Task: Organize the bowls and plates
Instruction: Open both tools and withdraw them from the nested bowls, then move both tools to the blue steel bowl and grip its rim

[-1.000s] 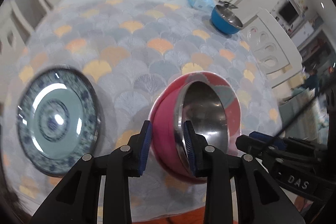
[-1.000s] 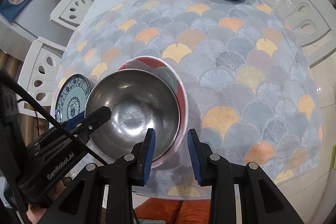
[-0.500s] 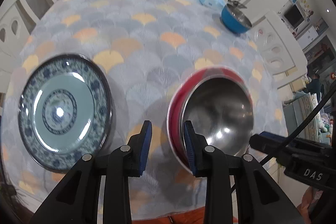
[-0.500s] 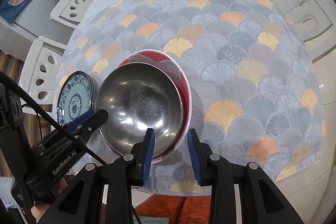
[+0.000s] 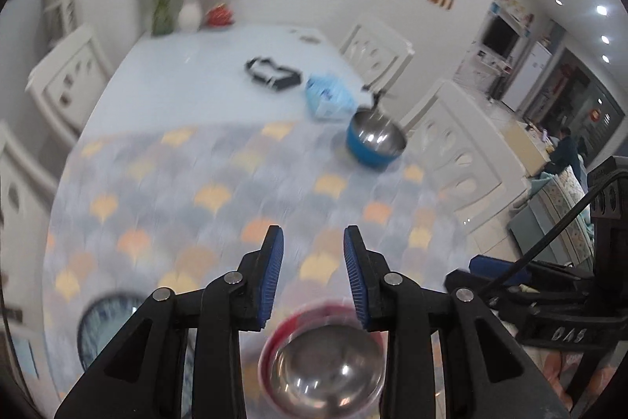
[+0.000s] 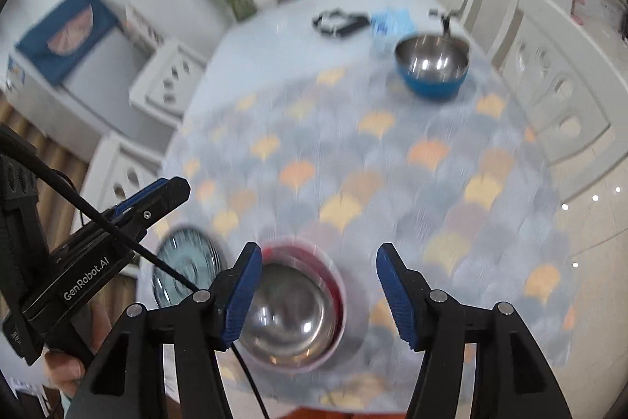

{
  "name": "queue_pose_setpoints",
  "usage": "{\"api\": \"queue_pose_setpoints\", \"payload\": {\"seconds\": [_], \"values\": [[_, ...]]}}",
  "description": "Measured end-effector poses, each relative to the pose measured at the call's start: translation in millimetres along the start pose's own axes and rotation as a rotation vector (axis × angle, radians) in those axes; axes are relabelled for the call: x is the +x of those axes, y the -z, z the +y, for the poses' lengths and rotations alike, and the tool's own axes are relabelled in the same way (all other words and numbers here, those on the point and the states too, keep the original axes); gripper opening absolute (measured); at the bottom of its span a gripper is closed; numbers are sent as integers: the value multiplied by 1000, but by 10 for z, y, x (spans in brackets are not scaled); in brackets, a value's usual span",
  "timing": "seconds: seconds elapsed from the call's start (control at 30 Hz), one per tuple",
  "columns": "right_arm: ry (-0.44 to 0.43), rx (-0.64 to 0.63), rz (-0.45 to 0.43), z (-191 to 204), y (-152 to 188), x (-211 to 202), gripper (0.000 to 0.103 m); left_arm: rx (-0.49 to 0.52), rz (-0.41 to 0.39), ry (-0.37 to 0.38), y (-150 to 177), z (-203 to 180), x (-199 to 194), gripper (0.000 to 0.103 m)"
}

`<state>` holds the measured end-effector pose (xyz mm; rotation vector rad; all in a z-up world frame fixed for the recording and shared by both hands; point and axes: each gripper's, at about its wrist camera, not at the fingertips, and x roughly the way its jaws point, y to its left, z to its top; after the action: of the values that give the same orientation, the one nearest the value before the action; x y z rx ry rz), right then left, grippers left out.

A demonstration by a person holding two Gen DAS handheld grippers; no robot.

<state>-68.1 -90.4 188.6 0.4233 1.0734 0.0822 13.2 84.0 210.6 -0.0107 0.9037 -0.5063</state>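
A steel bowl sits nested inside a red bowl at the near edge of the fan-patterned tablecloth. Left of it lies a blue-patterned plate. Far across the cloth stands a blue bowl with a steel inside. My left gripper hovers above the nested bowls, jaws narrowly apart and opening, nothing between them. My right gripper hangs over the same bowls, its jaws opening wide and holding nothing.
White chairs ring the table. At the far end lie a black object, a light blue packet, a vase of flowers and a small red item. A hand holds the left gripper.
Both grippers have lifted and tilted up away from the bowls. The steel bowl, tilted before, now rests flat in the red bowl. The right jaws have spread wide.
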Motion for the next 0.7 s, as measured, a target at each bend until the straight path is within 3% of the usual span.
{"api": "queue_pose_setpoints", "payload": {"seconds": [0.07, 0.1, 0.13, 0.2, 0.27, 0.4, 0.6, 0.7], "values": [[-45, 40, -48, -144, -211, -140, 59, 30, -7, 14, -249, -87, 54, 36], [-68, 65, -72, -234, -321, -204, 60, 37, -10, 21, -376, -133, 98, 46], [-89, 93, -95, -336, -423, -253, 61, 38, -12, 28, -452, -160, 130, 64], [-126, 142, -124, -516, -605, -301, 63, 32, -30, 77, -668, -233, 228, 74], [-143, 184, -141, -722, -783, -287, 63, 42, -37, 114, -820, -302, 355, 74], [-120, 250, -143, -1100, -1020, -124, 64, 59, 0, 110, -1086, -422, 779, 74], [-92, 329, -97, -1590, -1292, 305, 63, 0, 103, 183, -1294, -479, 1565, 71], [-93, 357, -75, -1809, -1442, 550, 63, -40, 169, 214, -1355, -484, 2025, 65]]}}
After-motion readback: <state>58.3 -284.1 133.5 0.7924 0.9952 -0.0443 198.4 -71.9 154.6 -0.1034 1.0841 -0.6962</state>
